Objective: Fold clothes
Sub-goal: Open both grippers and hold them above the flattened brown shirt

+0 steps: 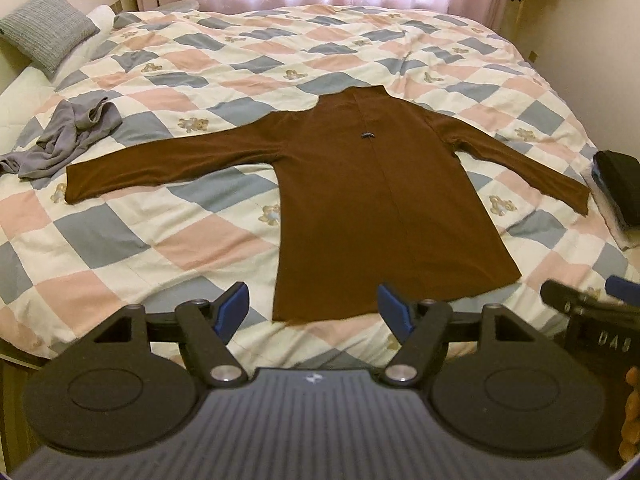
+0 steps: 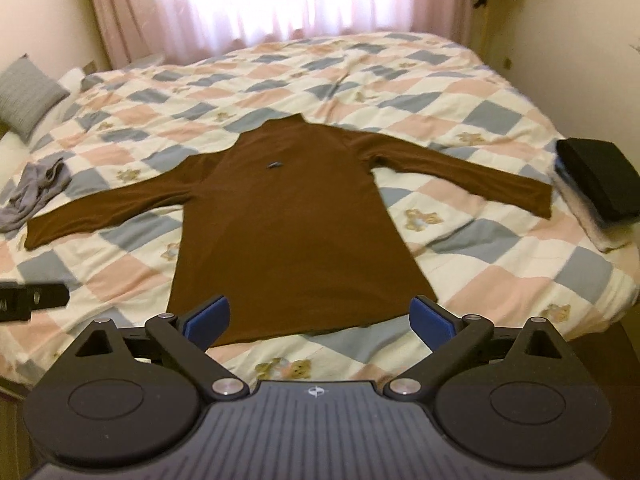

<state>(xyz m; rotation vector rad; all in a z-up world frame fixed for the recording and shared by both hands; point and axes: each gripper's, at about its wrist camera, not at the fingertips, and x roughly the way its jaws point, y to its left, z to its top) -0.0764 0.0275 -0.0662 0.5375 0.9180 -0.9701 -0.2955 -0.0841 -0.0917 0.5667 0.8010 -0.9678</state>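
Two views show one brown long-sleeved top spread flat on the bed. From the left wrist, the left gripper hovers with its blue pads wide apart above the hem of the brown top, touching nothing. A crumpled grey garment lies near the left sleeve, a grey pillow beyond it. From the right wrist, the right gripper also gapes wide and empty over the hem, sleeves outstretched on the checked quilt. A folded black stack sits beside the right cuff.
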